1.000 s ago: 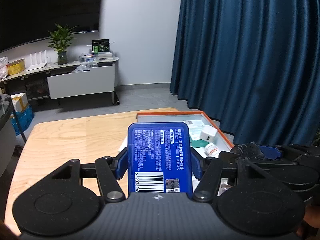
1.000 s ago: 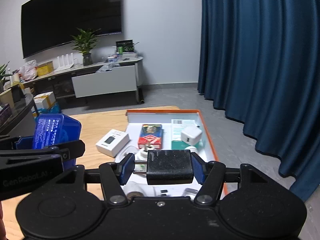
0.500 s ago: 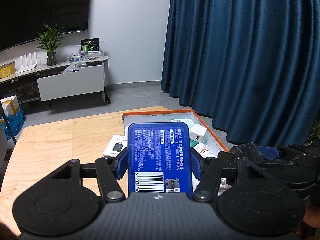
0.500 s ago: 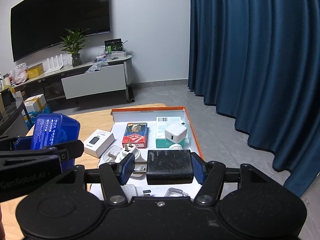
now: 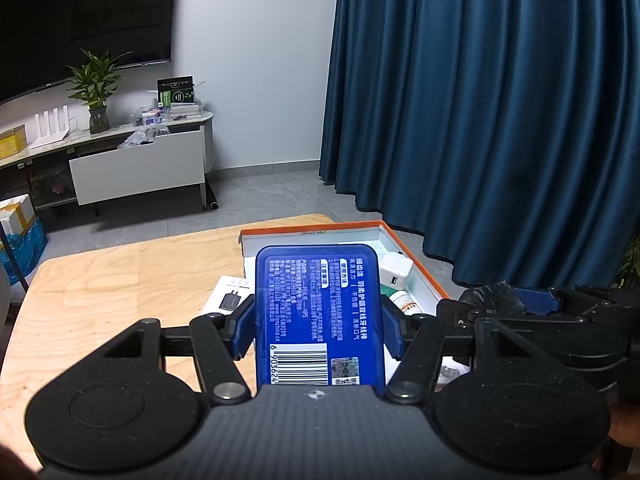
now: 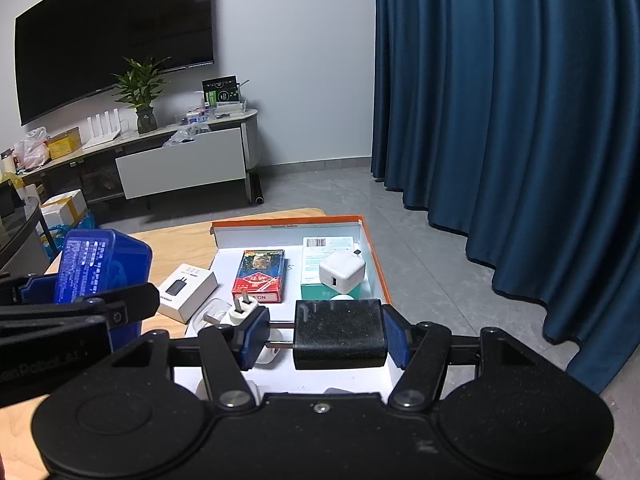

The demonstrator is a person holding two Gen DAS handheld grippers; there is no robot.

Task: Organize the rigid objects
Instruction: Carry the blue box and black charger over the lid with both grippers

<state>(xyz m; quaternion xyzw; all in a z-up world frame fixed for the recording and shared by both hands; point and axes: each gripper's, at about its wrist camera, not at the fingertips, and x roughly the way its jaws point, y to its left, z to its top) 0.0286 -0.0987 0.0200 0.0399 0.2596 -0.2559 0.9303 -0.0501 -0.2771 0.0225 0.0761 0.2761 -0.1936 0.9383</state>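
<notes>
Both views slid rightward; left tool (image 5: pixel 318 330) clamps glossy rectangular blue case (image 5: pixel 320 312).

— What carries everything here?

— A light wooden table (image 6: pixel 176 240) with rounded corners, its grain plain to see in the left wrist view.

— And what sits straight on the wood?

— An orange-rimmed box lid (image 6: pixel 370 248) with a white floor, at about one o'clock in the right wrist view, near the table's far right corner. At its left edge, around eleven o'clock, lies a white charger box (image 6: pixel 188 291) printed with a dark plug; whether it rests fully on the wood or leans on the lid's rim, I cannot tell.

— Is the wood otherwise covered?

— The stretch toward nine o'clock is bare wood.
</notes>
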